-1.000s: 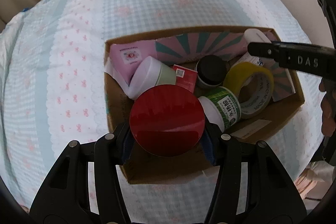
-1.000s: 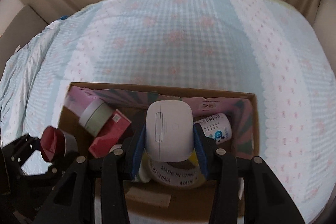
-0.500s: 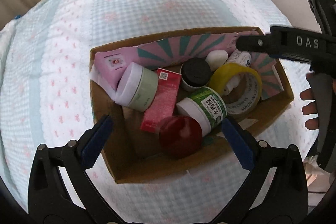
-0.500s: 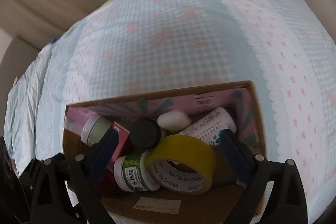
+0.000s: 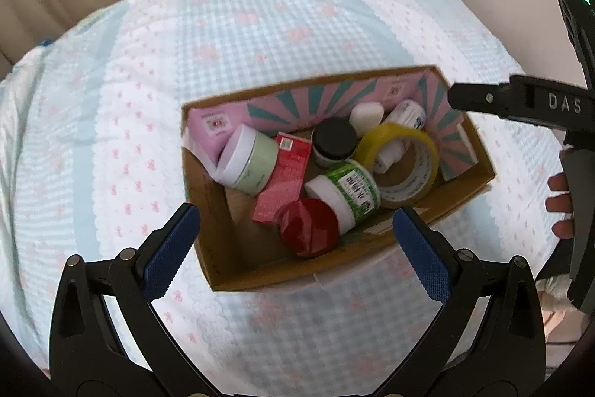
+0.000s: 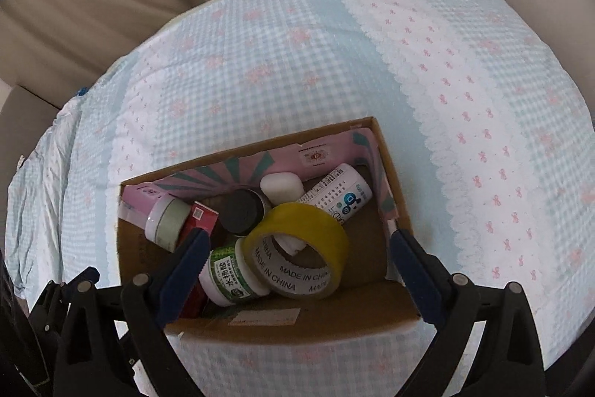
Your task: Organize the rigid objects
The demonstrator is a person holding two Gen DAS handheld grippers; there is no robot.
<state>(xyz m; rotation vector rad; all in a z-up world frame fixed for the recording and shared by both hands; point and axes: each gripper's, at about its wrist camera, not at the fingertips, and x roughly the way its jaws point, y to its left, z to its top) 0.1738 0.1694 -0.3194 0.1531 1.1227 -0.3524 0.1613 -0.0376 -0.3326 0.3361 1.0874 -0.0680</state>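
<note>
From the left wrist view, the left gripper (image 5: 295, 240) is hovering above the near edge of the cardboard box (image 5: 238, 270), its jaws standing wide with nothing between them; the box is sitting on a bed covered in a blue-and-pink checked bedspread (image 5: 223, 36); the red-lidded jar (image 5: 308, 229) is lying inside the box, just ahead of the jaws and between their lines, touching the green-labelled jar (image 5: 349, 190); a red carton (image 5: 284, 181) is leaning beside a pale green jar (image 5: 247, 159), a black-lidded jar (image 5: 334, 140) is standing behind them, and a yellow tape roll (image 5: 398, 164) is resting to the right; a white case (image 5: 366, 113) is lying at the far wall, beside a white bottle (image 5: 405, 112); the right gripper's body (image 5: 520, 103) is showing at the right edge.

From the right wrist view, the right gripper (image 6: 297, 255) is hanging over the same box (image 6: 290, 322), jaws spread wide and empty; the tape roll (image 6: 301, 248) is lying directly between the jaws; the white case (image 6: 280, 186) is resting further ahead against the patterned wall, touching the white bottle (image 6: 342, 199); the green-labelled jar (image 6: 230, 272) is lying next to the left finger.
</note>
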